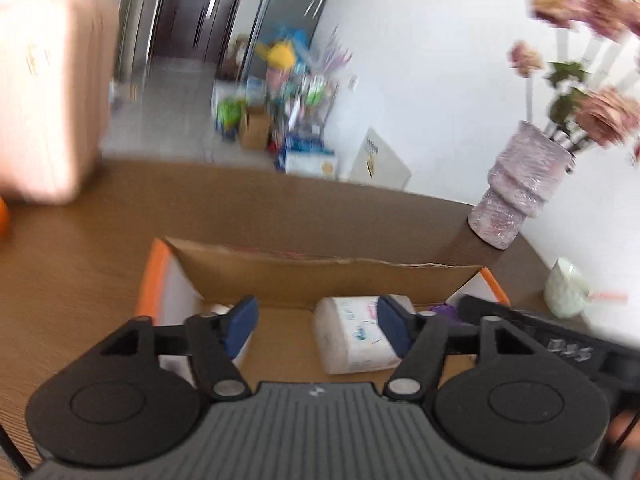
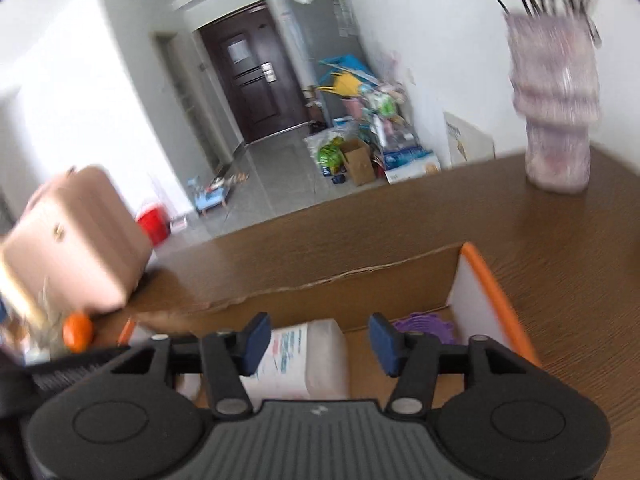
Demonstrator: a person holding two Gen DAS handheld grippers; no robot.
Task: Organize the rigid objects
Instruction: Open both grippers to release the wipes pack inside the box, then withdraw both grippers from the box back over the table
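Both grippers hang spread over an open cardboard box on a brown table.

Left wrist view: the left gripper [image 1: 318,324] stands apart, pinching nothing; the white tissue pack [image 1: 352,334] lies in the cardboard box [image 1: 320,268] at its 3 o'clock, a pink vase [image 1: 516,192] at 1 o'clock.
Right wrist view: the right gripper [image 2: 318,344] is spread and empty, the tissue pack [image 2: 304,356] at its 9 o'clock, a purple item [image 2: 424,326] at 3 o'clock, a pink case [image 2: 76,240] at 10 o'clock.
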